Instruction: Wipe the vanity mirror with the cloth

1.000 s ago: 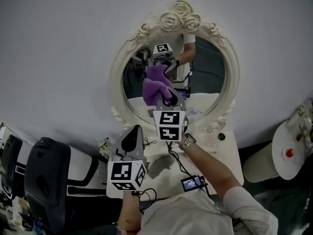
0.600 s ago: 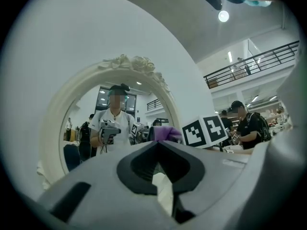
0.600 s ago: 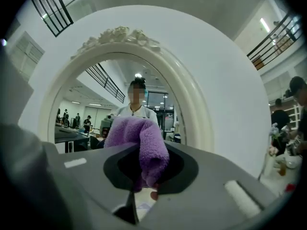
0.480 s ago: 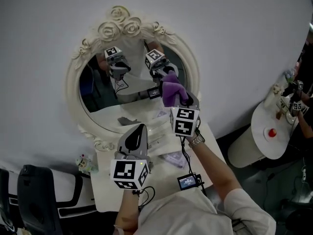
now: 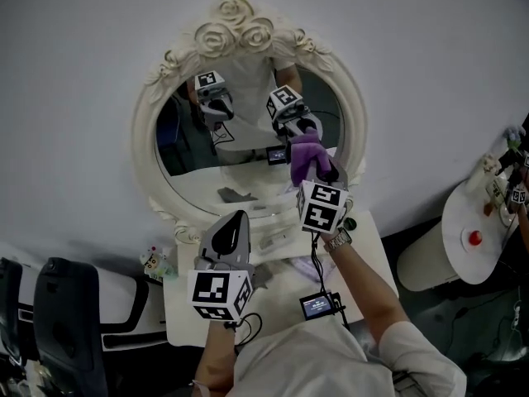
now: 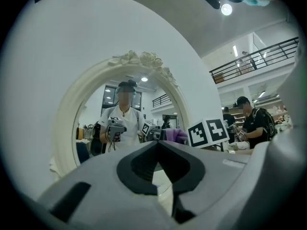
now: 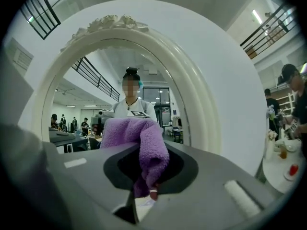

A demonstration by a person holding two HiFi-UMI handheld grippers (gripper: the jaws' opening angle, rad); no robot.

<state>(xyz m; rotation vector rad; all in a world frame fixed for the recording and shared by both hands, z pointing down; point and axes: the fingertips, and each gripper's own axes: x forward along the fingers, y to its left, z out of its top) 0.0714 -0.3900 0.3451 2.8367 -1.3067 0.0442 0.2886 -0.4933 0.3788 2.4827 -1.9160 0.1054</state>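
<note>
Nearest, the left gripper (image 5: 233, 224) hangs over the white desk (image 5: 183, 300), jaws closed on nothing, while beyond it the right gripper's (image 5: 316, 174) jaws pinch the purple cloth (image 5: 309, 151) at the right side of the oval vanity mirror (image 5: 248, 172).

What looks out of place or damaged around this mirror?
Nothing stands out. The oval white rose-carved mirror stands upright with no crack visible, and the fluffy purple cloth is pinched in the right claw near its right rim.
</note>
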